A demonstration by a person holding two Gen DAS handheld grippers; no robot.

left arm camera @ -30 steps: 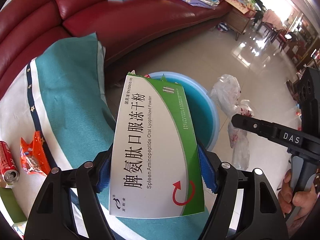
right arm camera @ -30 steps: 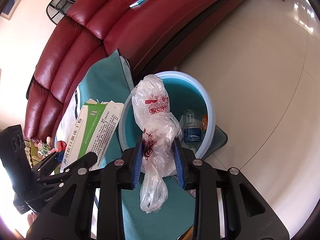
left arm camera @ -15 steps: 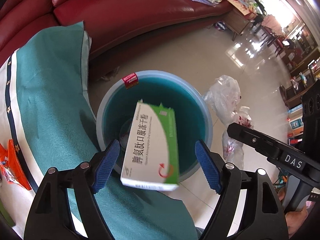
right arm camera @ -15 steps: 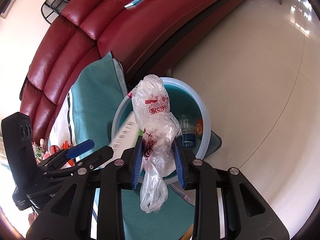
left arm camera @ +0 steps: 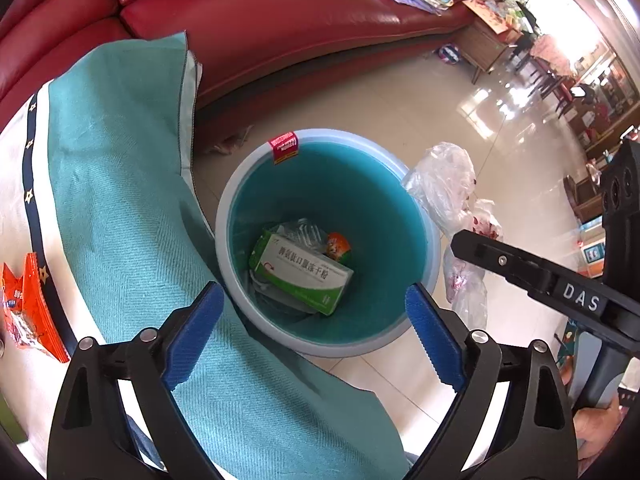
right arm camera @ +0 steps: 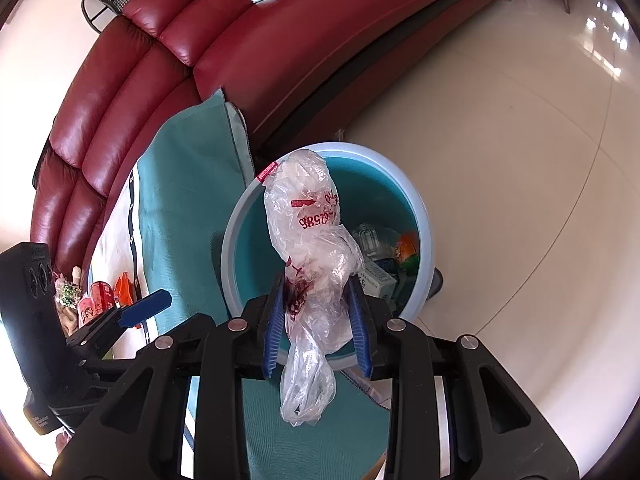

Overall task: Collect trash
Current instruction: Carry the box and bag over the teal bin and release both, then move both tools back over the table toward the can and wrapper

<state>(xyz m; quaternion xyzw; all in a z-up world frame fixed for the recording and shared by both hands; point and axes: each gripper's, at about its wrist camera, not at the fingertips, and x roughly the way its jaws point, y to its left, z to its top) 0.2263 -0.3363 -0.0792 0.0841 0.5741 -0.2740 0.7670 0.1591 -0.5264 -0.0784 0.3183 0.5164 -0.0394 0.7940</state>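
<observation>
A blue bin stands on the floor by the table edge; it also shows in the right wrist view. A green-and-white medicine box lies at its bottom on a clear bottle and an orange wrapper. My left gripper is open and empty above the bin's near rim. My right gripper is shut on a crumpled clear plastic bag with red print, held over the bin's near side; the bag also shows in the left wrist view.
A teal-and-white cloth covers the table at left. An orange snack packet lies on it; red cans stand further back. A red leather sofa runs behind the bin. Tiled floor lies to the right.
My left gripper opened and the medicine box fell from it into the bin. The right gripper kept hold of the plastic bag and shifted slightly over the bin.
</observation>
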